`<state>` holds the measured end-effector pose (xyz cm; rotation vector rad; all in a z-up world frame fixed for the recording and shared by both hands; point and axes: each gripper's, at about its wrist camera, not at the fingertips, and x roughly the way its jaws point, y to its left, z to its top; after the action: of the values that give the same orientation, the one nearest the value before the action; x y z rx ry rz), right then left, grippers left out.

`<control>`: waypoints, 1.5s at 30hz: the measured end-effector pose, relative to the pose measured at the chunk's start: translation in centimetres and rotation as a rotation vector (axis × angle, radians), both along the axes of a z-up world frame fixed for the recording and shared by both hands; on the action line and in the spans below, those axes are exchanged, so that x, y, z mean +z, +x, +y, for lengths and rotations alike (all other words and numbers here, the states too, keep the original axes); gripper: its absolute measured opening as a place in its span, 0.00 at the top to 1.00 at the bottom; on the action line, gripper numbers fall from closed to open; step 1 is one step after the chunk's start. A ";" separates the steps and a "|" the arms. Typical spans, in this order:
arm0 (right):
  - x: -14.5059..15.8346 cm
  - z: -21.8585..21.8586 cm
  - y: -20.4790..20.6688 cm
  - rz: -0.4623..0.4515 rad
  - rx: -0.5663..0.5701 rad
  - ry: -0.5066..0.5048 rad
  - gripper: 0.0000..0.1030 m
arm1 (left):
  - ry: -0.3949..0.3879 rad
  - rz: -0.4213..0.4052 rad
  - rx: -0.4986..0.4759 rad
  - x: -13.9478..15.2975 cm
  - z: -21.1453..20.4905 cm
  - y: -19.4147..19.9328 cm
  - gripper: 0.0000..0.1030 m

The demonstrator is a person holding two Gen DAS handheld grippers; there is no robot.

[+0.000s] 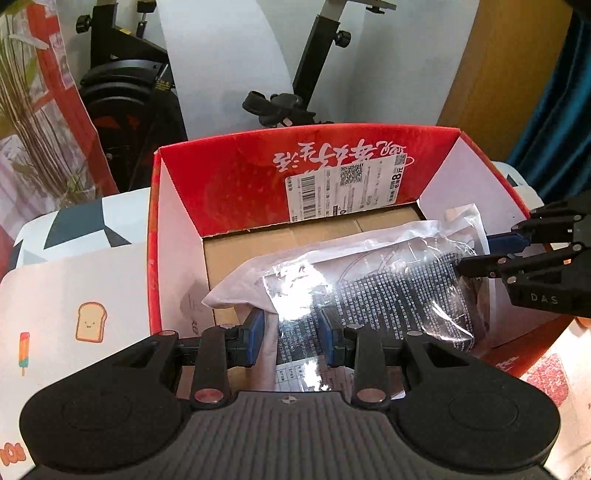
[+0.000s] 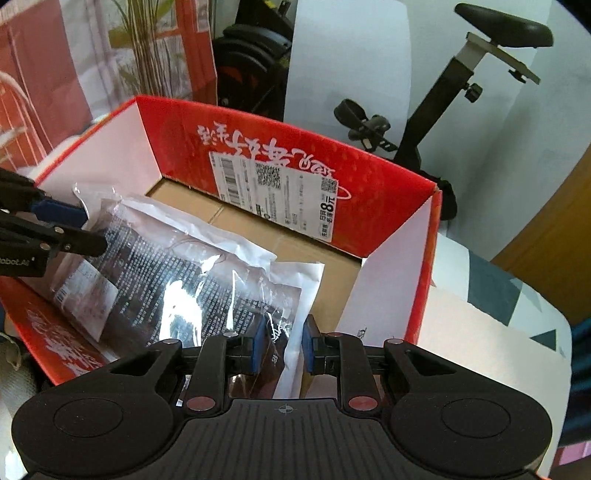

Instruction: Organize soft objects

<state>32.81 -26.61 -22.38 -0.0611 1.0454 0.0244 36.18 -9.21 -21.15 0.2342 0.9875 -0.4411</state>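
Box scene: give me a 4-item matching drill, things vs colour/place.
Things:
1. box
2. bag
3. label
4. bike saddle

Descriptions:
A. white, stuck on the red inner wall
B. black, behind the box
C. clear plastic, lying inside the box
D. red outside, brown cardboard floor

Pairs: 1-D, 2-C, 3-A, 4-B

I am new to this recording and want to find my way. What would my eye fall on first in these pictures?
First, the red cardboard box, open at the top and filling the middle of both views. Inside it lies a shiny clear plastic packet with a dark printed item, the left tool and the right tool reaching in at its opposite ends. Behind the box stands a black exercise bike.
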 end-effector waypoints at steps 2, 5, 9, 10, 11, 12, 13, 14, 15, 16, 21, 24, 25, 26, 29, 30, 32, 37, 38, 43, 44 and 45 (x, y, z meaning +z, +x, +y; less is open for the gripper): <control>-0.3 0.1 0.6 0.022 0.005 -0.010 0.81 | 0.004 0.002 0.000 -0.1 -0.1 0.1 0.67; -0.7 0.0 1.6 0.057 0.005 -0.014 0.81 | -0.008 0.000 -0.005 0.0 0.1 0.2 0.67; -1.7 0.3 2.7 0.099 0.018 -0.043 0.81 | -0.003 -0.021 -0.013 0.2 0.2 -0.2 0.67; -2.0 0.4 3.0 0.110 0.019 -0.047 0.81 | 0.003 -0.030 -0.011 0.3 0.2 -0.3 0.67; -2.4 0.5 3.3 0.122 0.020 -0.053 0.81 | 0.005 -0.043 -0.007 0.4 0.3 -0.3 0.67; -2.7 0.5 3.5 0.134 0.020 -0.058 0.82 | -0.002 -0.052 -0.005 0.6 0.4 -0.3 0.67; -3.2 0.7 3.8 0.151 0.021 -0.064 0.82 | -0.014 -0.058 0.000 0.8 0.6 -0.2 0.66; -3.5 0.8 4.1 0.172 0.024 -0.075 0.82 | -0.022 -0.064 0.008 1.0 0.8 -0.2 0.66; -3.7 0.9 4.2 0.181 0.026 -0.082 0.82 | -0.024 -0.069 0.014 1.1 0.9 -0.1 0.66; -3.8 0.9 4.4 0.191 0.024 -0.081 0.81 | -0.023 -0.074 0.019 1.2 1.0 0.0 0.66; -4.1 1.5 4.7 0.207 0.020 -0.127 0.78 | -0.020 -0.082 0.042 1.2 1.2 0.2 0.66; -3.5 1.8 4.0 0.165 0.011 -0.135 0.75 | -0.016 -0.096 0.041 1.3 1.2 -0.1 0.66; -3.3 1.8 3.7 0.150 0.011 -0.134 0.73 | -0.014 -0.108 0.039 1.5 1.1 -0.2 0.66; -2.9 1.6 3.5 0.137 0.012 -0.136 0.71 | -0.013 -0.117 0.037 1.7 1.1 -0.3 0.66; -2.1 1.8 2.8 0.100 0.009 -0.140 0.64 | -0.017 -0.146 0.036 2.5 1.1 -0.9 0.66; -1.8 2.0 2.5 0.089 0.006 -0.143 0.55 | -0.019 -0.157 0.035 2.8 1.1 -1.1 0.66; -1.2 2.2 2.1 0.069 0.007 -0.154 0.30 | -0.020 -0.179 0.037 3.3 1.2 -1.6 0.66; 1.3 2.2 1.0 -0.007 -0.001 -0.164 0.28 | -0.029 -0.214 0.052 4.6 1.9 -2.8 0.66; 2.0 2.1 0.7 -0.025 -0.010 -0.151 0.28 | -0.034 -0.219 0.054 4.9 2.1 -3.1 0.66; 4.6 1.9 -1.9 -0.128 -0.045 -0.043 0.27 | -0.059 -0.253 0.045 5.8 4.0 -5.0 0.62; 4.9 2.0 -2.6 -0.148 -0.050 -0.026 0.27 | -0.067 -0.257 0.045 6.0 4.5 -5.4 0.61; 5.1 2.1 -3.4 -0.174 -0.057 -0.007 0.27 | -0.082 -0.264 0.044 6.1 5.3 -6.0 0.60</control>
<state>29.40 -24.52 -17.25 -0.0393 0.8731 -0.0361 30.21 -3.96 -15.07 0.1911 0.7133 -0.3981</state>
